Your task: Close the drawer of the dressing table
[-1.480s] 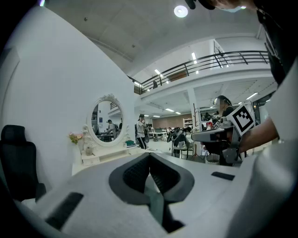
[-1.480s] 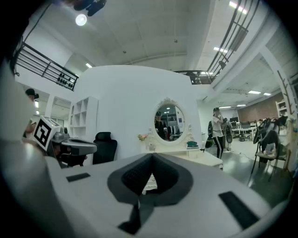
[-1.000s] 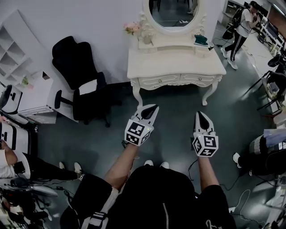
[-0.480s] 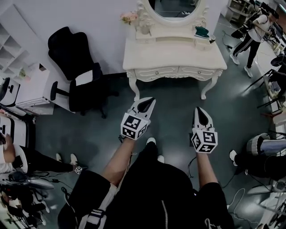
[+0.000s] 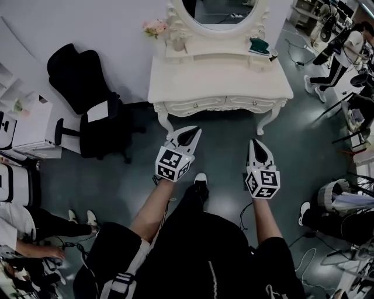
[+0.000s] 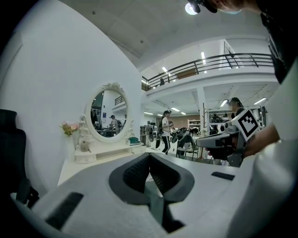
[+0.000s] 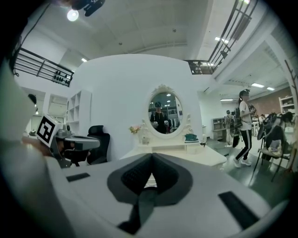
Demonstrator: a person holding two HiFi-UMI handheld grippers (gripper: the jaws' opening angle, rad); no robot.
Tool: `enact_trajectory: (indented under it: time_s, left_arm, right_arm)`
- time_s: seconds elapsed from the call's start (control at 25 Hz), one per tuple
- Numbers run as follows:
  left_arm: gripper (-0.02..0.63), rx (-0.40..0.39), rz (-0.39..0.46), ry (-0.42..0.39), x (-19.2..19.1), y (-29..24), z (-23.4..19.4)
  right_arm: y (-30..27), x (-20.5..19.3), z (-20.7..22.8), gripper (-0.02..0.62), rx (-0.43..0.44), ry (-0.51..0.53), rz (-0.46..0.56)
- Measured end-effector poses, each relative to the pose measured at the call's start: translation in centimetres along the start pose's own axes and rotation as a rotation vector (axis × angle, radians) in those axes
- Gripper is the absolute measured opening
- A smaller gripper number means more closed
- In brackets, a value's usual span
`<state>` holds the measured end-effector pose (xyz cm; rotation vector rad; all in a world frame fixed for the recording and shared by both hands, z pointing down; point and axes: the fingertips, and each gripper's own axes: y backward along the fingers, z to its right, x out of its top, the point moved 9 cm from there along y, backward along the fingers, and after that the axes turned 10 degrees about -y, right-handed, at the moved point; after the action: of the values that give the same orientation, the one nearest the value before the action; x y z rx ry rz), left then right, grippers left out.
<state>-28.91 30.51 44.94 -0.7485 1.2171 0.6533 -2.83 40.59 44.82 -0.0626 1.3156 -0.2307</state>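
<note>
this reads as the approach step: the dressing table [image 5: 222, 82] stands well ahead of both grippers, and nothing has touched it yet.

the left gripper [image 5: 194, 132] is short of the table's front, near its left front leg, with bare floor between them. its own view shows the jaws pressed together with nothing between them [image 6: 149, 158]. the right gripper [image 5: 257, 145] is also short of the table's front, toward its right side and a little further back than the left. its jaws are pressed together and empty too [image 7: 152, 160].

the drawer [image 5: 194, 107] sits in the table's front band, just under the top. two drawer fronts lie side by side there, a left one and a right one [image 5: 248, 104]. from the head view i cannot tell which one stands out, or how far. above the table top rises the oval mirror [image 5: 219, 11], and a black chair [image 5: 87, 99] stands to the left of the table, apart from it.

the next move, as i judge it, is to close the gap to the table's front and pick out the drawer that sticks out. then the closed jaw tips go flat against that front for a straight push in. the tips should stay off the small knob so the drawer does not skew.
</note>
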Motion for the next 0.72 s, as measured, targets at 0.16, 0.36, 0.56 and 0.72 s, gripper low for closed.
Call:
enact_trajectory:
  time_s: [0.16,0.36,0.56,0.72]
  left_arm:
    - [0.001,-0.024,-0.006,0.005,-0.2,-4.4,-3.1]
    - [0.002,-0.054,-0.003,0.000,-0.1,-9.6,-8.1]
    - [0.001,-0.078,0.002,0.000,-0.2,-13.7,-12.3]
    - [0.002,-0.083,0.009,0.007,-0.3,-15.6,-14.4]
  right_arm:
    - [-4.8,1.3,1.7,0.002,-0.017,-0.001,-0.012]
    - [-11.0,3.4,3.0,0.002,-0.042,-0.001,-0.002]
    - [-15.8,4.7,4.0,0.002,-0.072,-0.006,0.004]
    - [-18.3,5.2,4.8,0.002,-0.084,-0.005,-0.007]
